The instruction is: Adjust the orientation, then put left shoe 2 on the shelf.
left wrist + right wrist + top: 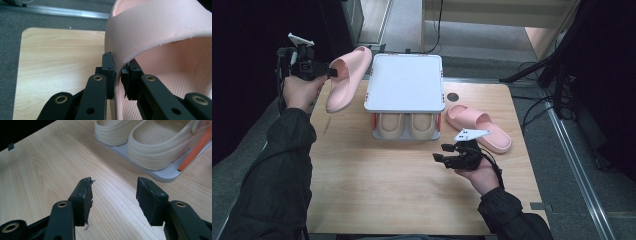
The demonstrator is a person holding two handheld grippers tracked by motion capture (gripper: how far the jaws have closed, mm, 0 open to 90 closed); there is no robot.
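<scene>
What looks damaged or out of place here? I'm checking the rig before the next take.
The right gripper has frayed, chipped pads. The left gripper holds one pink slide aloft by its strap; its mate lies askew beside the shoe rack.

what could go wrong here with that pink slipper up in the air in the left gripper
The left gripper pinches only the thin edge of the strap of the pink slide, so the long sole hanging below could swing or slip out. Carried toward the white rack, its low end might catch the top shelf's rim. The right gripper is open above the table, so nothing steadies the slide if it drops.
</scene>
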